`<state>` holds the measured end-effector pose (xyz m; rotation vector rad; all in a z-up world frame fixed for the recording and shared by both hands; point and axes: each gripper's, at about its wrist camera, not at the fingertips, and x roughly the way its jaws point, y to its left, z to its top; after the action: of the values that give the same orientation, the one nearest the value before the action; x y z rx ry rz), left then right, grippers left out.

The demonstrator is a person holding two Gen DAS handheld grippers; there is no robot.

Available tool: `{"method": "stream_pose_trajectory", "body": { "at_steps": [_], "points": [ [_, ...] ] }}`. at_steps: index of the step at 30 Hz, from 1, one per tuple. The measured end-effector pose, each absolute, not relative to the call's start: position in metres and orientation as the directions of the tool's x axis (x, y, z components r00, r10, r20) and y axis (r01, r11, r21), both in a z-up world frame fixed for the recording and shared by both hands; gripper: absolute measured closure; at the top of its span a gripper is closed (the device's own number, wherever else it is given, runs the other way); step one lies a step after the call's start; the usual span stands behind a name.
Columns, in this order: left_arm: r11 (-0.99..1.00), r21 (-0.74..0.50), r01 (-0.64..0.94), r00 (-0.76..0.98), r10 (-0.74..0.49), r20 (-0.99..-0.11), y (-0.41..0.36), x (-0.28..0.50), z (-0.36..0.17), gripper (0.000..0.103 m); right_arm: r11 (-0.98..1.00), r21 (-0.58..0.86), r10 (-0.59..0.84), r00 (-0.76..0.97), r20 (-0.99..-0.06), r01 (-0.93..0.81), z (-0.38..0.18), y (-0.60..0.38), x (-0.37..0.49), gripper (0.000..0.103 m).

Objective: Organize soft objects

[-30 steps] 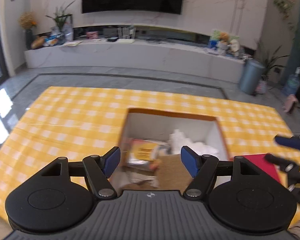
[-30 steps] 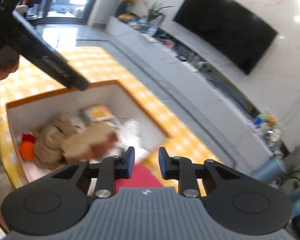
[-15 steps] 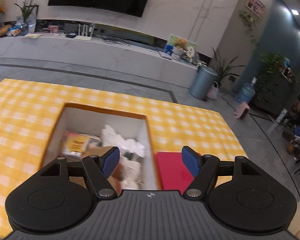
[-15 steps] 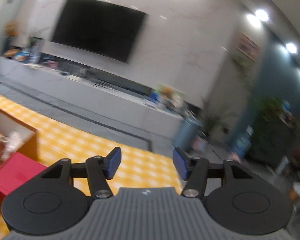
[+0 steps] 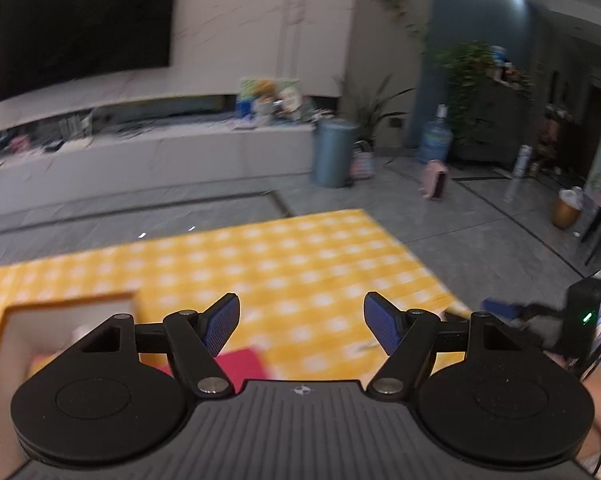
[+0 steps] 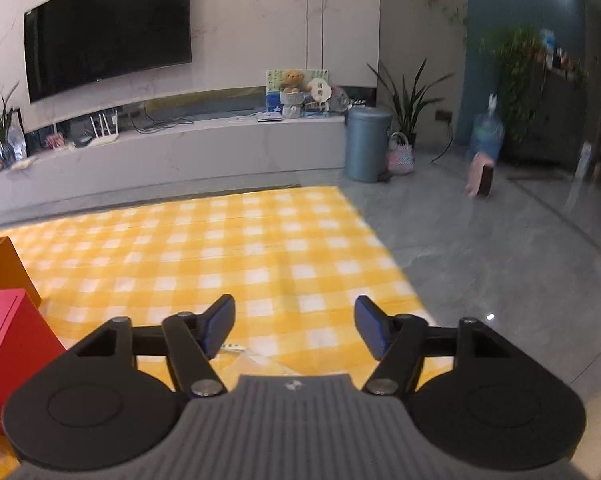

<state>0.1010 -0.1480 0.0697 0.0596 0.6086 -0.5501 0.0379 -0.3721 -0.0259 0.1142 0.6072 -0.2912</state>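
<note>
My left gripper (image 5: 301, 327) is open and empty above the yellow checked cloth (image 5: 284, 264). The orange-rimmed storage box (image 5: 66, 302) sits at the lower left of the left wrist view, its contents hidden. A red box (image 5: 240, 362) lies beside it, under my left fingers. My right gripper (image 6: 295, 330) is open and empty over the cloth (image 6: 220, 248). The red box (image 6: 8, 344) and the orange box corner (image 6: 2, 268) are at its left edge. A clear plastic packet (image 6: 256, 362) lies just under the right fingers. The other gripper (image 5: 584, 320) shows at the right edge of the left wrist view.
The cloth's right edge meets grey tiled floor (image 6: 480, 264). Beyond are a long white TV bench (image 6: 180, 152), a blue-grey bin (image 6: 368, 144), a potted plant (image 6: 410, 96) and a water bottle (image 6: 486, 132).
Both grippers have swung right, away from the box of soft things, toward the cloth's right end. The right gripper opened from nearly shut to wide.
</note>
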Motion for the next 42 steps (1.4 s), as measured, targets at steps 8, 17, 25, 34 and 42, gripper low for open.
{"method": "stream_pose_trajectory", "body": {
  "at_steps": [8, 17, 25, 34, 42],
  "points": [
    [0.765, -0.150, 0.627, 0.574, -0.583, -0.575, -0.218, 0.128, 0.043, 0.016, 0.910, 0.123, -0.228, 0.724, -0.651, 0.396, -0.055, -0.402, 0.045, 0.028],
    [0.784, -0.078, 0.615, 0.460, -0.437, -0.773, -0.268, 0.188, -0.021, 0.016, 0.900, 0.121, -0.214, 0.666, -0.715, 0.419, -0.074, -0.410, 0.058, 0.018],
    [0.778, -0.189, 0.599, 0.203, -0.376, -0.904, -0.275, 0.200, -0.077, 0.016, 0.920, 0.050, -0.214, 0.605, -0.767, 0.389, -0.085, -0.403, 0.071, 0.011],
    [0.719, -0.294, 0.630, 0.124, -0.467, -0.876, -0.274, 0.177, -0.095, 0.014, 0.813, -0.047, -0.414, 0.520, -0.747, 0.580, -0.084, -0.427, 0.049, 0.011],
    [0.659, -0.190, 0.728, 0.189, -0.459, -0.868, -0.301, 0.148, -0.111, 0.014, 0.821, -0.020, -0.385, 0.528, -0.757, 0.570, -0.089, -0.435, 0.048, 0.010]
  ]
}}
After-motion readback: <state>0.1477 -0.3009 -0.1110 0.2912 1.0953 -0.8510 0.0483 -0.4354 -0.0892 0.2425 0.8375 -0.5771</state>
